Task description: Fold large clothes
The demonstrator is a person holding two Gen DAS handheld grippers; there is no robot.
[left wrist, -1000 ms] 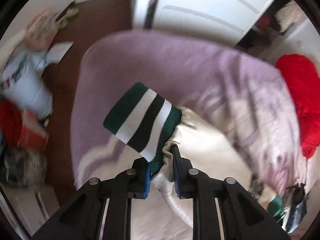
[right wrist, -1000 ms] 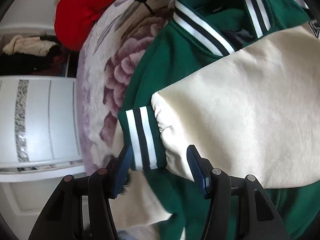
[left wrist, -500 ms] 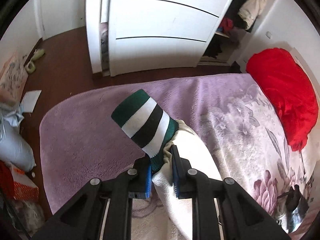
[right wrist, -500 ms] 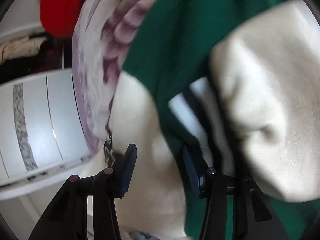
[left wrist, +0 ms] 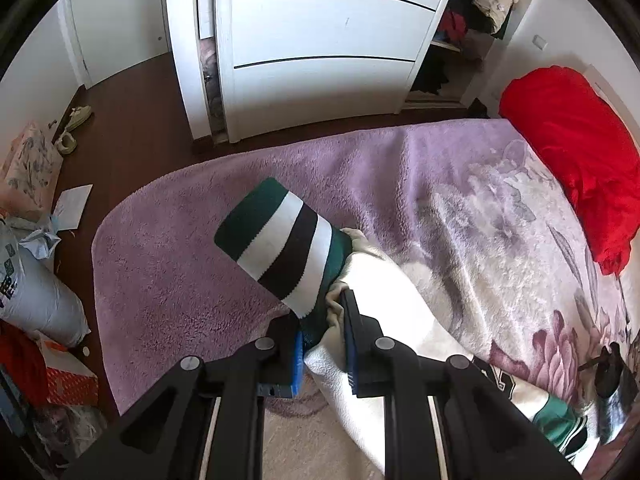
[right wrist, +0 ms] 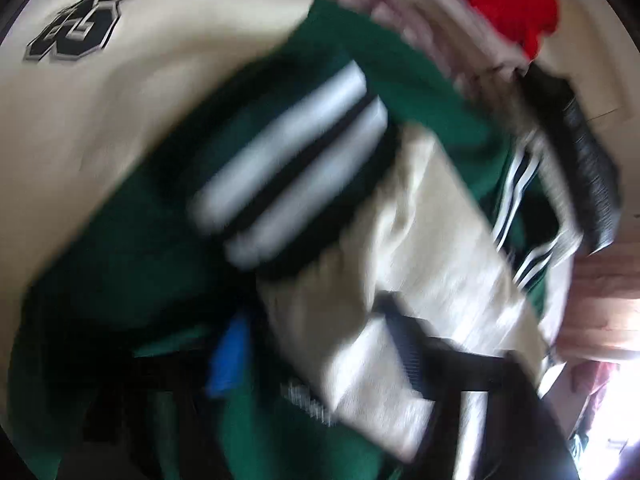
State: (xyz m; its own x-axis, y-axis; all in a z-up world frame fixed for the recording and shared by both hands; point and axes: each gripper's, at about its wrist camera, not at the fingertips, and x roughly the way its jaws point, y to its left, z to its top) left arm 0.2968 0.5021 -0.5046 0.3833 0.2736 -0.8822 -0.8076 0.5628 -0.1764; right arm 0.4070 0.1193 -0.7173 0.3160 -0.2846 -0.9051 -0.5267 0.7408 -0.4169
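The left gripper (left wrist: 324, 334) has its jaws clenched on the jacket sleeve (left wrist: 372, 300) near its striped cuff (left wrist: 280, 240), lifted above the bed (left wrist: 200, 240) for folding. The right gripper (right wrist: 316, 356) is closing its jaws around the other sleeve (right wrist: 400, 240), apparently to fold it inward too.

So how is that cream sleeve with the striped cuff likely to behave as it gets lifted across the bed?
Probably floppy: the cream sleeve bunches between the left hand-held gripper's pads and sags down behind them. The ribbed striped cuff seems stiffer, since it stands up flat beyond the pinch. The fabric looks thick, so likely weighty and prone to dragging.
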